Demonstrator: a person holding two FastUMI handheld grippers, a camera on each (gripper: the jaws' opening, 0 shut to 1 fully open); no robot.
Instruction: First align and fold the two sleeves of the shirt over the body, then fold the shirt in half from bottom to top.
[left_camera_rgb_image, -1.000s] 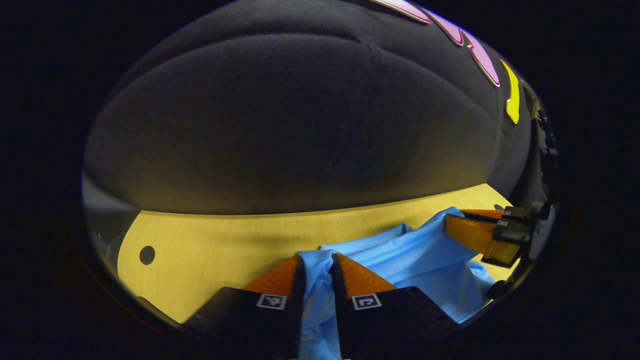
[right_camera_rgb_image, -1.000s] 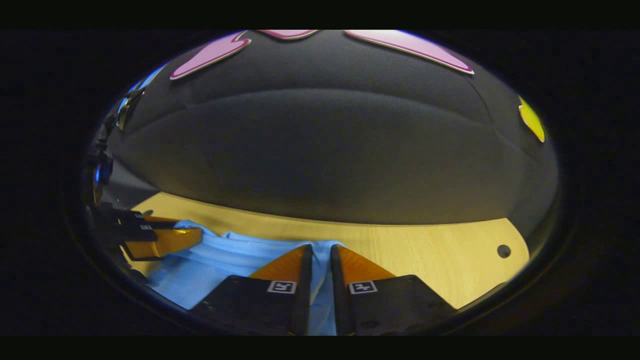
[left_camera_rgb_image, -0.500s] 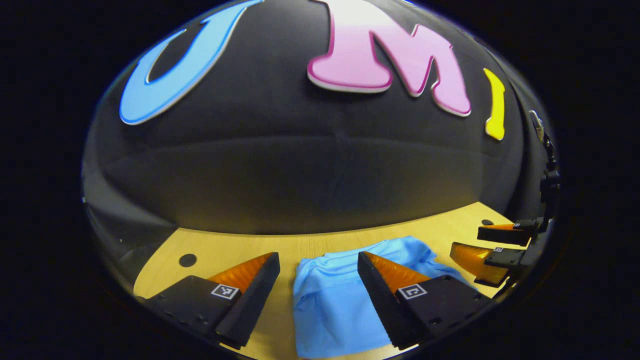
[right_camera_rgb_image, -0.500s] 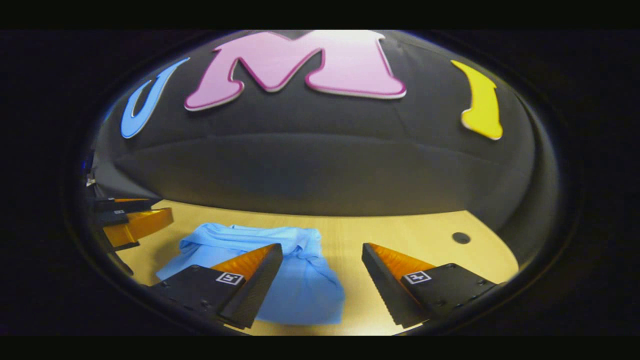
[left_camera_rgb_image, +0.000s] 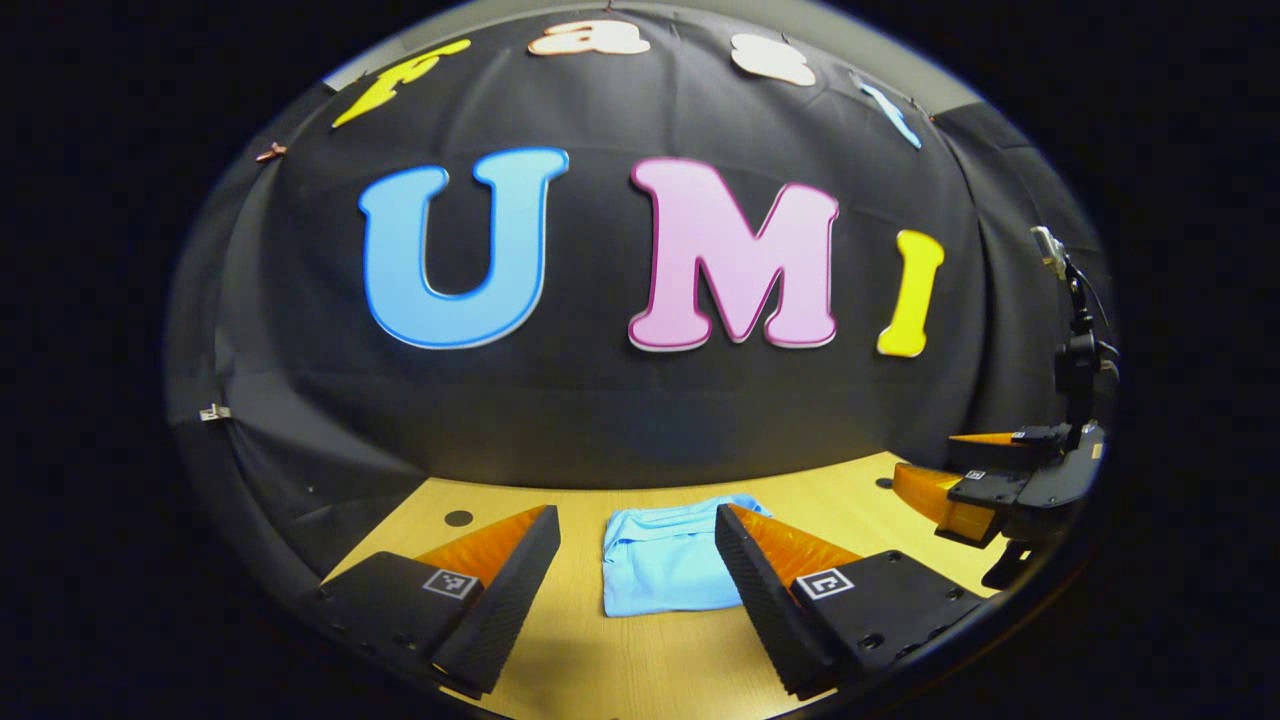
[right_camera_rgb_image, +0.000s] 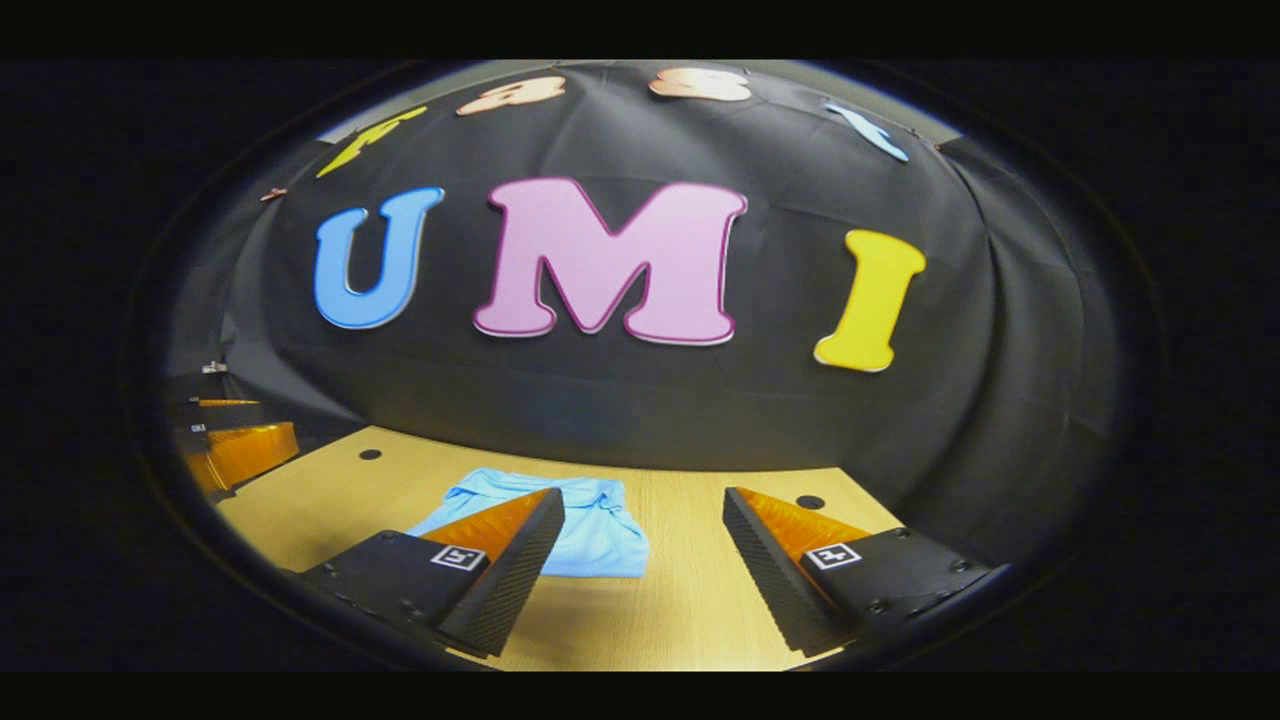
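Both grippers have let go and pulled back: the left gripper (left_camera_rgb_image: 636, 560) and right gripper (right_camera_rgb_image: 643, 545) hang spread wide above the wooden table (left_camera_rgb_image: 640, 650). Beyond them the blue shirt (left_camera_rgb_image: 665, 560) lies folded, seemingly halved, near the black wall (right_camera_rgb_image: 640, 400).

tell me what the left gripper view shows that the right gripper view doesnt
Left gripper view: the right gripper side-on at its right edge, fingers apart. Right gripper view: the left gripper at its left edge. Both: the folded blue shirt lying on the wooden table, held by neither, beyond each view's own open fingers.
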